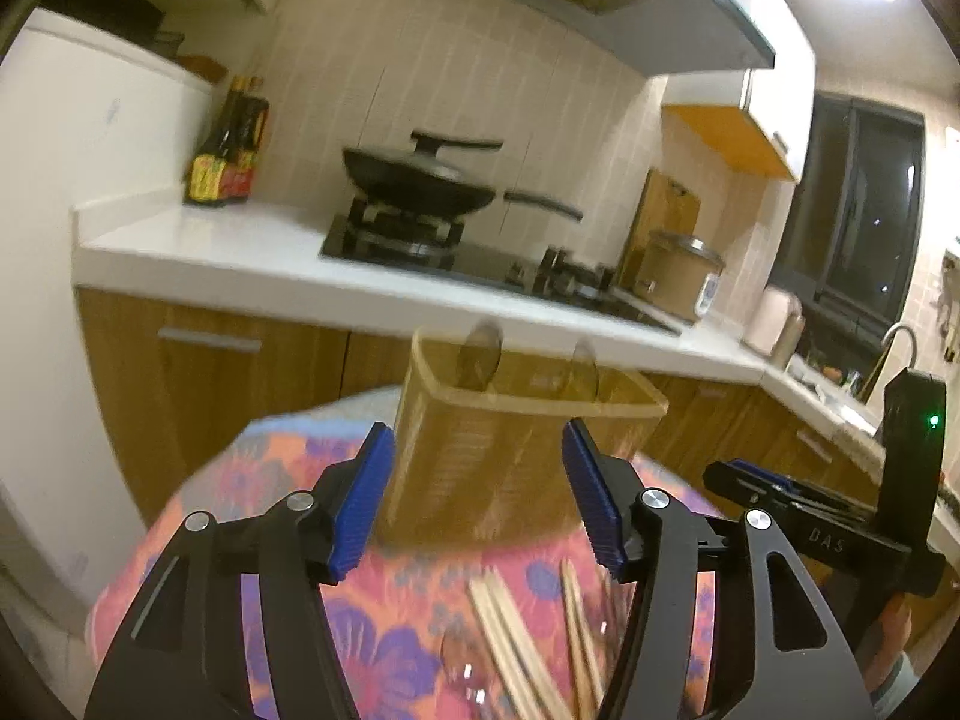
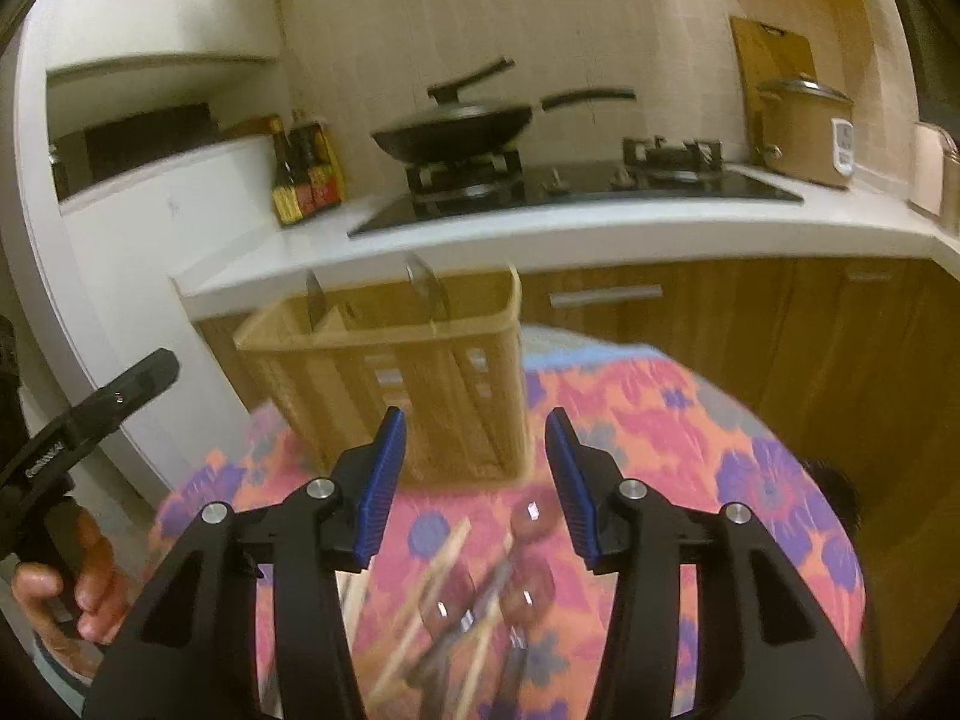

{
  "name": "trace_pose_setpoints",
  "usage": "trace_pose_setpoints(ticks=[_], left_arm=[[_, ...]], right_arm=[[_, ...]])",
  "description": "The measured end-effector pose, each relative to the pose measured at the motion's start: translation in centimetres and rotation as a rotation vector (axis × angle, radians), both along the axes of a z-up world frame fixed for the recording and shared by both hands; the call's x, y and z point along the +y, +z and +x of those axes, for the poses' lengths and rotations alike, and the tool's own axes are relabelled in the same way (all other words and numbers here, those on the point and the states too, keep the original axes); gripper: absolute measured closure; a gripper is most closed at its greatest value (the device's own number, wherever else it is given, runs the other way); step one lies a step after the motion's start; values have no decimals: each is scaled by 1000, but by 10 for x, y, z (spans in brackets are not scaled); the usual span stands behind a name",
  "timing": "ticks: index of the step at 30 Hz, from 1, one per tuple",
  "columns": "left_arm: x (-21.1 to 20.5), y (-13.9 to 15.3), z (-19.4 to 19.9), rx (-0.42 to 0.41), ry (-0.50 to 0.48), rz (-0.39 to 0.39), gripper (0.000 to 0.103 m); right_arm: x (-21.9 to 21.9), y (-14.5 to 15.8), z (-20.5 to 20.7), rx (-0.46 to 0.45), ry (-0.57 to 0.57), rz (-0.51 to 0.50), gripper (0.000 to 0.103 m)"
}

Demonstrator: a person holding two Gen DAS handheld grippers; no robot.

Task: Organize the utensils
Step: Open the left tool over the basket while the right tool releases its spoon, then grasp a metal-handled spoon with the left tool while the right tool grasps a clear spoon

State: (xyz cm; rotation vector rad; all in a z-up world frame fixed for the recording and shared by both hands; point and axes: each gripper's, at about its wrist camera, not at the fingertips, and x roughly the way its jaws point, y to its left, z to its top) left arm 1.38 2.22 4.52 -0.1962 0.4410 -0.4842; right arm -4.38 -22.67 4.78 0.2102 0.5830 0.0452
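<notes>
Step in hand, by my read: approach before first pick. Both claws empty, jaws apart: left claw [image 1: 477, 495], right claw [image 2: 474, 480]. Both hover above floral-cloth counter [image 2: 660, 420]. Utensil holder [image 2: 390, 384] stands at counter's far edge, two spoon bowls poking above rim. Loose chopsticks [image 1: 510, 636] and spoons [image 2: 528, 558] lie in blurred pile near front edge, under right claw. Next move likely: lower claw, close on one piece, lift, drop upright into holder compartment.

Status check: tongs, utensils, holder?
Left tongs open, empty. Right tongs open, empty. Chopsticks and spoons loose on tablecloth; holder upright beyond. Path unobstructed.
</notes>
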Motion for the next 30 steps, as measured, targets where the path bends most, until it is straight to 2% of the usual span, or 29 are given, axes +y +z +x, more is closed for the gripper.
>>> trace_pose_setpoints(ticks=[5, 12, 15, 20, 22, 26, 30], left_arm=[[8, -27, -7, 98, 22, 16, 47], [16, -68, 1, 275, 0, 2, 49], [7, -82, 4, 349, -32, 58, 49], [-13, -102, 4, 464, -103, 144, 54], [-20, -106, 1, 475, -114, 192, 55], [-36, -109, -6, 433, -99, 321, 59], [-47, -110, -9, 401, -82, 413, 60]], right_arm=[[6, -24, -13, 84, -3, -32, 58], [-1, -60, -16, 200, -12, 43, 60], [-3, -69, -11, 265, -25, 58, 68], [-15, -84, -10, 354, -27, 156, 73], [-18, -88, -10, 381, -22, 190, 74], [-16, -91, -4, 410, -2, 224, 76], [-17, -87, 16, 419, -22, 201, 77]])
